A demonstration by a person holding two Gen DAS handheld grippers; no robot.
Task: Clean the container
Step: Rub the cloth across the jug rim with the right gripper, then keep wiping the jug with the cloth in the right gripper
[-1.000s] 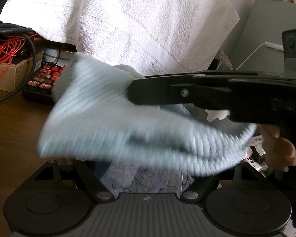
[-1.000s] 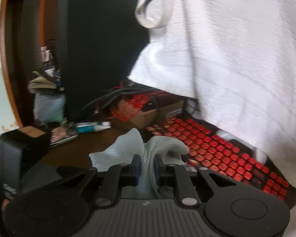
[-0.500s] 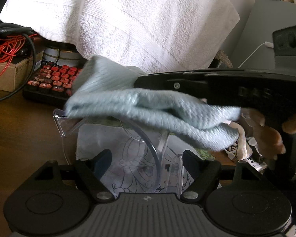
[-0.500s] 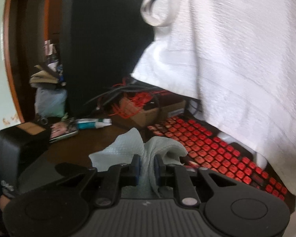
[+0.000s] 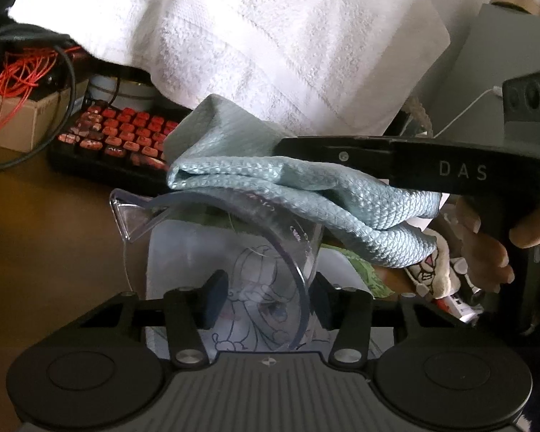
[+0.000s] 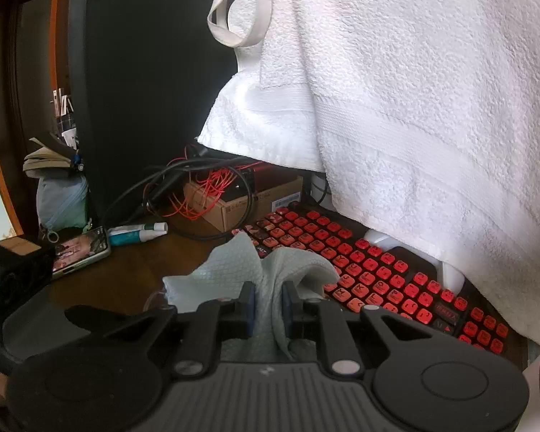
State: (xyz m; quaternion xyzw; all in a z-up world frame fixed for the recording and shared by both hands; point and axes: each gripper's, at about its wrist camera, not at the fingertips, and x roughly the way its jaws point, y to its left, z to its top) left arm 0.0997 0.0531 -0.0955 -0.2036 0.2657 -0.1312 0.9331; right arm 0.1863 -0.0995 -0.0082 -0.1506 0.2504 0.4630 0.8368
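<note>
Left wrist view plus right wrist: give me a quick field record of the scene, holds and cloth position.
container: clear plastic jug with spout, tilted, mouth toward the cloth
left gripper: shut on the jug wall
right gripper: shut on the cloth
cloth: light blue, bunched, resting on the jug rim
cloth inside jug: not yet, as far as visible
background: red-key keyboard, white towel hanging above it
surface: brown desk
</note>
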